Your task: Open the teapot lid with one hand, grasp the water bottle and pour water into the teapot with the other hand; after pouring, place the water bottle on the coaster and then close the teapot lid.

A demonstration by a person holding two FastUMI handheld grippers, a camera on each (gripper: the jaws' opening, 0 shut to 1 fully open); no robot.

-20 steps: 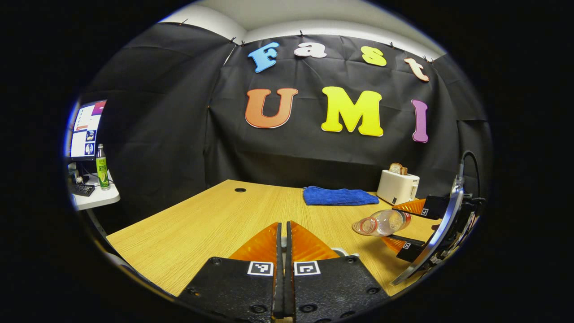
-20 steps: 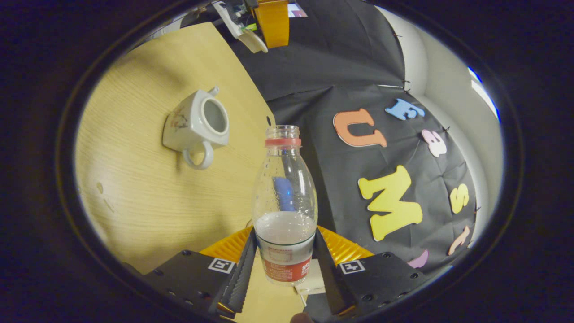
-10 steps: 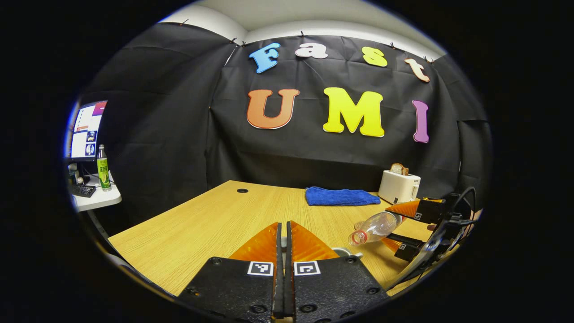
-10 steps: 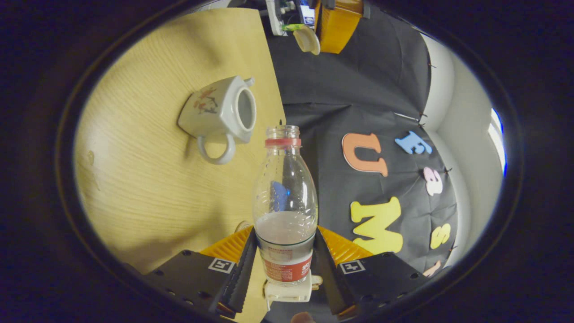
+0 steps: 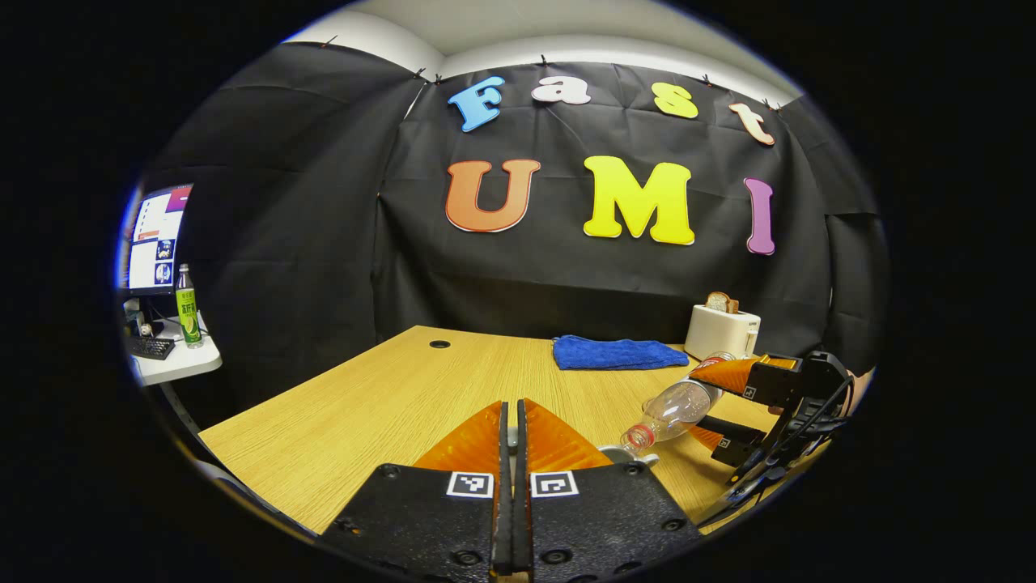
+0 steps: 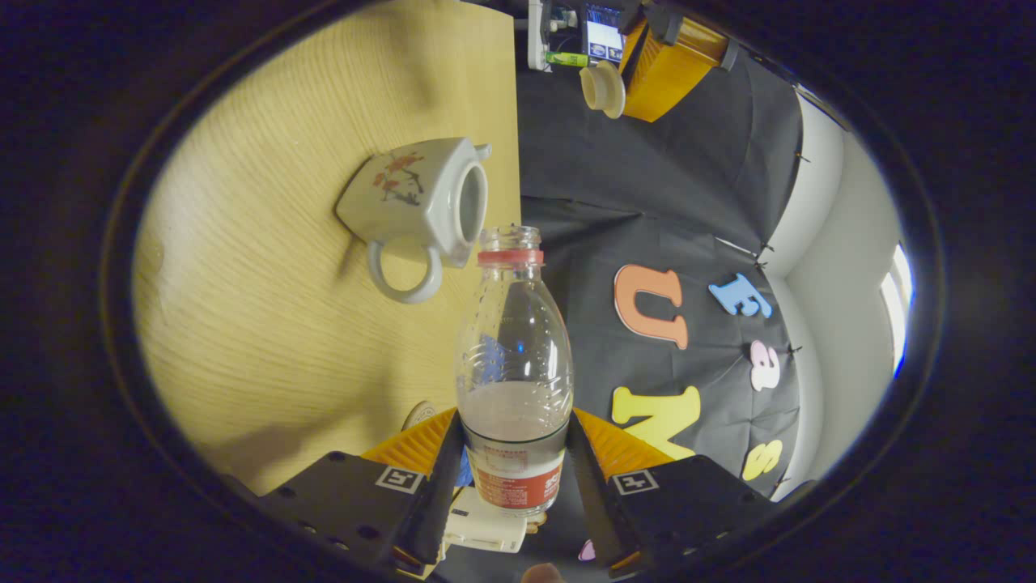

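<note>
The white teapot with a flower print stands lidless on the wooden table, its mouth bare. My right gripper is shut on the clear water bottle, which is uncapped and holds a little water. In the left gripper view the bottle lies tilted in the right gripper, neck down toward the teapot rim. My left gripper is shut; from the right gripper view it hangs above the table holding the cream teapot lid. A small round disc peeks beside my right finger.
A blue cloth and a white toaster with bread lie at the table's far side. A side table at the left carries a monitor and a green bottle. The tabletop has a small cable hole.
The right gripper has tipped the bottle further and brought its neck lower and closer to the teapot. The left gripper has stayed almost still with the lid.
</note>
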